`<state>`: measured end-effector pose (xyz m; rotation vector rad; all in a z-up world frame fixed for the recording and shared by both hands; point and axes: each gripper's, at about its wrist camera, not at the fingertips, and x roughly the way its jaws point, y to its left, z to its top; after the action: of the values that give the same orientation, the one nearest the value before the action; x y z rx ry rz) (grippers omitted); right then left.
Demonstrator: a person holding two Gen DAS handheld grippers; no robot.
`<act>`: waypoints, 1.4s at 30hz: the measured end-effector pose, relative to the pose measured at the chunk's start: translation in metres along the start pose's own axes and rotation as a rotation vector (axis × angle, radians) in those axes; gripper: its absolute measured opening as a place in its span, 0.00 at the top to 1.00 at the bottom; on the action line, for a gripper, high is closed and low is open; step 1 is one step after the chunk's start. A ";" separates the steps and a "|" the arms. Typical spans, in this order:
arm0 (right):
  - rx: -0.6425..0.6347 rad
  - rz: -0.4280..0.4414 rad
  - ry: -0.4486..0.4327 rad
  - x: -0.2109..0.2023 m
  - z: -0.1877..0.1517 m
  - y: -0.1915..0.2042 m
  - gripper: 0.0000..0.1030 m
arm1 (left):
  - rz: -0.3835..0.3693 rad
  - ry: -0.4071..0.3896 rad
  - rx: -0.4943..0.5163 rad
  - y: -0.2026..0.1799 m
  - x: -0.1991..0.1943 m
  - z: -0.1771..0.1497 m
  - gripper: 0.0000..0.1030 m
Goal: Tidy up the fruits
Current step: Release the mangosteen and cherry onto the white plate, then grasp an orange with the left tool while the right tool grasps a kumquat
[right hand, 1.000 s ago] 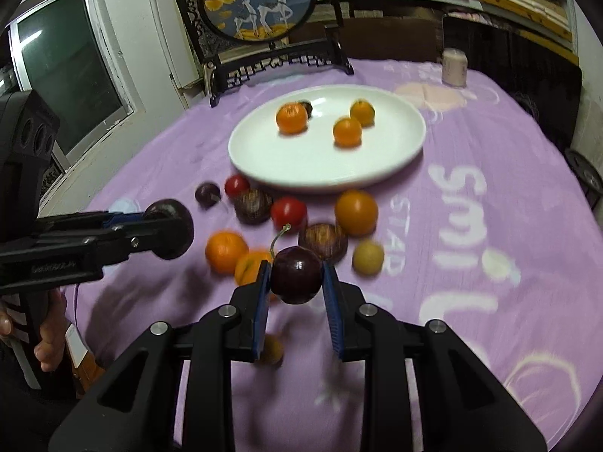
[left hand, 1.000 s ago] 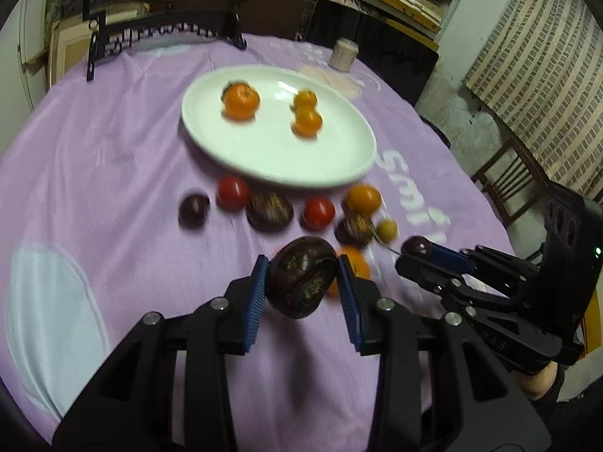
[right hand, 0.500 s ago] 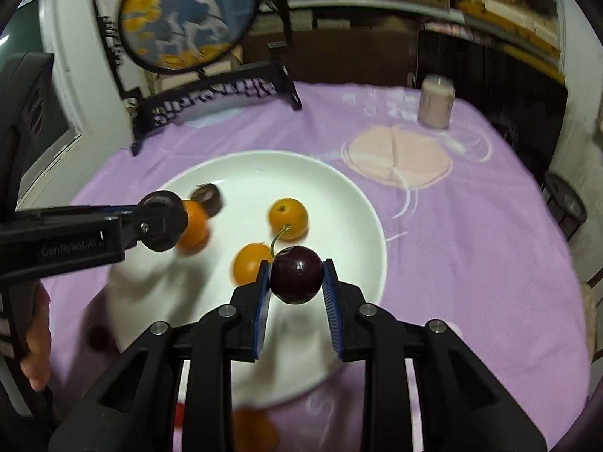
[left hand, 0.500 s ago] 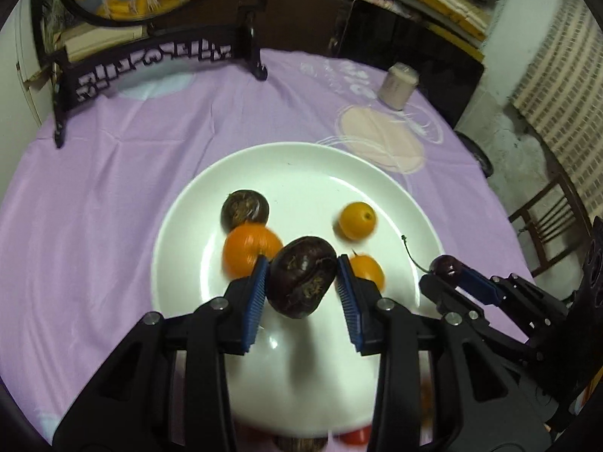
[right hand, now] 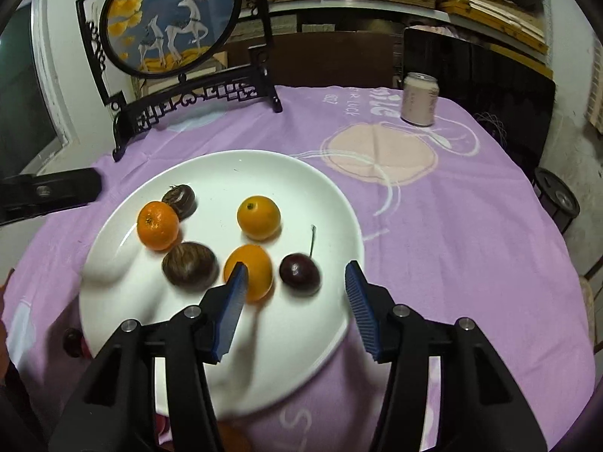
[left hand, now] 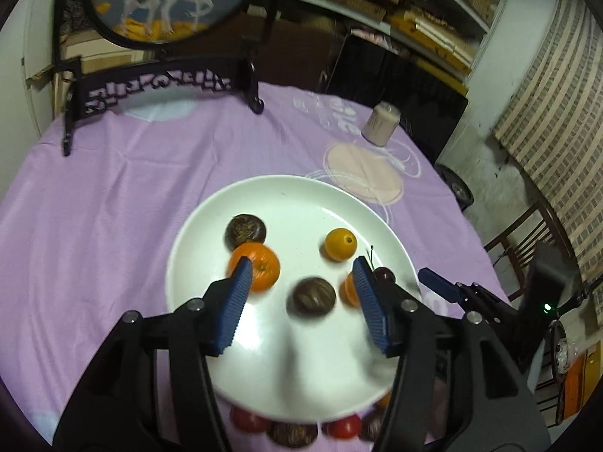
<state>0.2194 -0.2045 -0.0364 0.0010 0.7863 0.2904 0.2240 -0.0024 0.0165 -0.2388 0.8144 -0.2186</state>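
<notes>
Purple cloth (right hand: 433, 226) covers the round table, and on it sits a white plate (right hand: 301, 173) holding the sorted fruit. Between the spread jaws of the left gripper (left hand: 301, 282) a dark brown wrinkled fruit (left hand: 311, 297) lies loose on the plate, touched by neither pad. The right gripper (right hand: 296, 277) is likewise wide apart and grips nothing; a dark cherry (right hand: 299, 274) with its stem up rests on the plate just in front of it, beside an orange kumquat (right hand: 248, 271). Farther in lie a second kumquat (right hand: 259, 217), a mandarin (right hand: 157, 225), and a smaller dark fruit (right hand: 180, 199) touching the mandarin. Past the near rim in the left wrist view, several red and dark fruits (left hand: 294, 429) lie on the cloth. Near the table's far edge stand a pale drink can (right hand: 419, 98) and a black carved stand with a round deer painting (right hand: 169, 19).
</notes>
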 end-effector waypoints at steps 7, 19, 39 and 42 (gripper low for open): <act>-0.011 0.131 0.023 -0.081 -0.062 0.017 0.47 | 0.039 -0.022 0.041 0.023 -0.063 -0.080 0.37; -0.111 0.238 0.171 -0.109 -0.136 0.077 0.46 | 0.075 0.111 -0.071 0.073 -0.081 -0.166 0.34; -0.081 0.154 0.142 -0.115 -0.148 0.058 0.75 | 0.106 0.159 0.175 -0.010 -0.052 -0.179 0.30; -0.062 0.162 0.140 -0.116 -0.149 0.054 0.75 | 0.114 0.178 0.204 -0.019 -0.042 -0.180 0.35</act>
<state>0.0240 -0.1988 -0.0556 -0.0144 0.9180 0.4729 0.0612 -0.0311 -0.0682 0.0197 0.9721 -0.2160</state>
